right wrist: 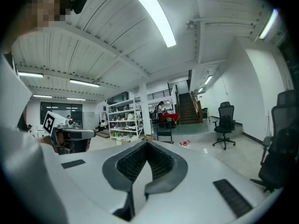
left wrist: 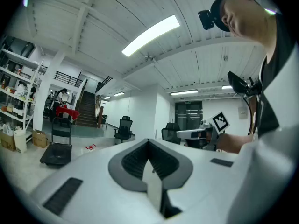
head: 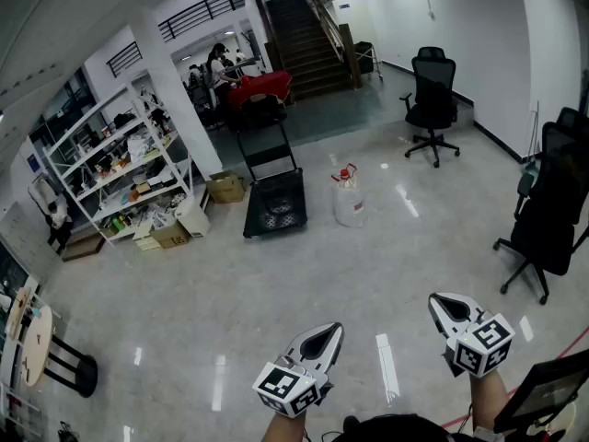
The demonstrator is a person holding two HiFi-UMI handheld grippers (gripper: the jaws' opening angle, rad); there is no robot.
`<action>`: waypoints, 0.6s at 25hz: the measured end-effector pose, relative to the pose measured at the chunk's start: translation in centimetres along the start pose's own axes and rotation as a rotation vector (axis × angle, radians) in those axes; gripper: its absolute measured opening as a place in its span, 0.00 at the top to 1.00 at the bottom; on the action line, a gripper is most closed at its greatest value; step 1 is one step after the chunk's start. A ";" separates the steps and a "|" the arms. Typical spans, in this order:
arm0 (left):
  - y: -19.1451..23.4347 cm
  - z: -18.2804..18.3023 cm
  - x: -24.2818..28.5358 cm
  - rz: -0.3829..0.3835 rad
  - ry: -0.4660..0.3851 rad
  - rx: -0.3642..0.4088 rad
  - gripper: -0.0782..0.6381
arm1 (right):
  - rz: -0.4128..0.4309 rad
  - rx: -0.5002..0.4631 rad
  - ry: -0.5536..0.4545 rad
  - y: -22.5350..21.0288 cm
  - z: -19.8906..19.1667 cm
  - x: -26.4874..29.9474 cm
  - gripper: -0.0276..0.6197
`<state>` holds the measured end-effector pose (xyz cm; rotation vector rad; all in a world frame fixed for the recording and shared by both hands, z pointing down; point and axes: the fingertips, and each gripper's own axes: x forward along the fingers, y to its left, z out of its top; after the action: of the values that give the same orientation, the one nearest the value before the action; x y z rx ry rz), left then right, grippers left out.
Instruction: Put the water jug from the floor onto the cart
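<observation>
Left hand-held gripper (head: 322, 339): held level, pointing forward, jaws pressed together, nothing between. Right hand-held gripper (head: 449, 308): beside it, tipped slightly down, jaws also together, empty. Forearms low in head view. Water jug (head: 349, 198): upright on floor (head: 276, 302), near black cart (head: 274, 205), at its right in head view, well apart from both grippers.

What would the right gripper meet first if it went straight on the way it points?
Nothing close: the right gripper has only open floor ahead. Far along, roughly in line, stand the cart and, slightly right, the water jug; depth is unclear.
</observation>
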<state>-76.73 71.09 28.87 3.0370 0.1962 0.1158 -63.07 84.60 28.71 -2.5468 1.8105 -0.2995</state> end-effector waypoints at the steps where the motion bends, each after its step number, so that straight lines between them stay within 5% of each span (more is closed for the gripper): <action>1: 0.1 -0.1 -0.2 0.002 -0.001 -0.003 0.89 | -0.001 0.000 0.001 0.2 -0.1 0.0 0.96; 15: 2.0 -0.2 -2.0 0.010 0.003 -0.008 0.89 | 0.006 -0.004 0.001 2.3 0.2 1.9 0.96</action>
<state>-78.48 68.85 29.13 3.0306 0.1800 0.1222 -64.62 81.99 28.51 -2.5444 1.8202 -0.2975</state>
